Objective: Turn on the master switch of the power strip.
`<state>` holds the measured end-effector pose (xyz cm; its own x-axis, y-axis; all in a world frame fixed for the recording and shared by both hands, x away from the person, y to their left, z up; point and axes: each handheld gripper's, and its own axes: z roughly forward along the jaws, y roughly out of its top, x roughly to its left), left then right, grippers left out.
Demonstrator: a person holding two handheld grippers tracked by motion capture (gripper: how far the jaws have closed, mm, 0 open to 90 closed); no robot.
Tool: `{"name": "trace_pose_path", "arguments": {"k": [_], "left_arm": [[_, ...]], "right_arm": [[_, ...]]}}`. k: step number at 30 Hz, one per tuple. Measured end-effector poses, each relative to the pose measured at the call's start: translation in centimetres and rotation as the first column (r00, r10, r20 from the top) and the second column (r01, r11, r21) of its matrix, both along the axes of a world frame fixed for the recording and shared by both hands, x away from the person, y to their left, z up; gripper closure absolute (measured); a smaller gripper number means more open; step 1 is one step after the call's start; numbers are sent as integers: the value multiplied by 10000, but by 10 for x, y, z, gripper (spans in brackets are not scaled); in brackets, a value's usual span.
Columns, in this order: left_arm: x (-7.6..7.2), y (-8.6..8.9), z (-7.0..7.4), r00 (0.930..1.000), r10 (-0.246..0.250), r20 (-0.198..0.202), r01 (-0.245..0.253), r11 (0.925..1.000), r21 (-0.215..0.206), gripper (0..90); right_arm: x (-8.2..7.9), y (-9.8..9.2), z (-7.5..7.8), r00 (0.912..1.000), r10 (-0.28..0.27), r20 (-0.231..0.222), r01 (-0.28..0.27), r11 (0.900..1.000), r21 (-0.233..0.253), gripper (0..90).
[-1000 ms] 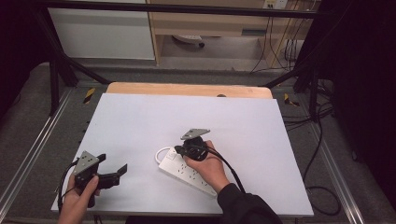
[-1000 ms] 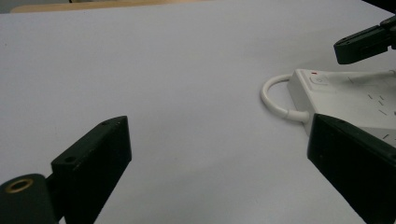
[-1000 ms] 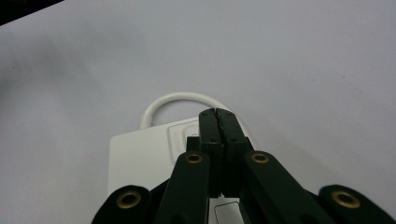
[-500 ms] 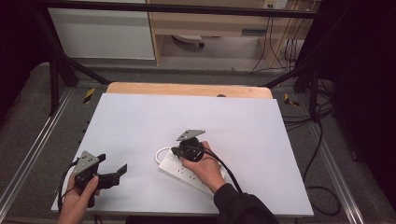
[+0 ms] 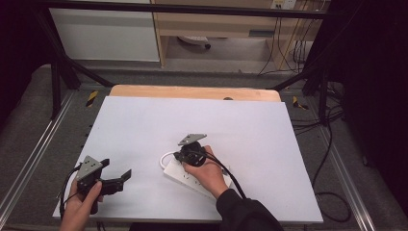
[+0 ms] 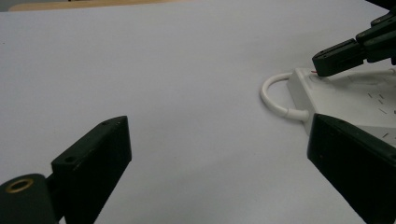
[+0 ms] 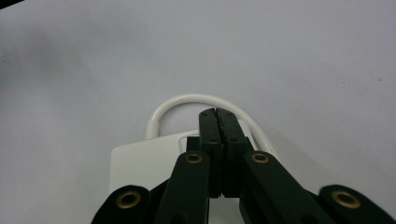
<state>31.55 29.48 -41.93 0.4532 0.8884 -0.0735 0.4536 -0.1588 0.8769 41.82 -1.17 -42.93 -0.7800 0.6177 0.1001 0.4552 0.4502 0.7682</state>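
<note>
A white power strip lies slantwise on the white table, with its white cable looping out of its left end. My right gripper is shut, jaws pressed together with nothing between them, and the tips point down at that cable end. In the right gripper view the shut tips sit over the strip's end, just before the cable loop. My left gripper is held open near the front left corner. Its view looks past its wide-apart jaws at the strip, the cable and the right gripper.
The white table top stretches bare behind and left of the strip, with a wooden edge at the far side. Metal frame rails run along both sides. Cables lie on the floor at the right.
The right hand and its gripper have shifted slightly left and down onto the strip's cable end. The left gripper has stayed in place, still open.
</note>
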Motion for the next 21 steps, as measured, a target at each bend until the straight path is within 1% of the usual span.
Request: {"name": "trace_pose_path", "arguments": {"k": [10,21], "left_arm": [[0,0,0,10000,-12,0,12,10000,19,64],[0,-1,0,10000,-24,14,24,10000,10,65]], "right_arm": [[1,0,-1,10000,-91,-27,90,9999,-146,900],[1,0,-1,10000,-57,0,57,9996,-266,900]]}}
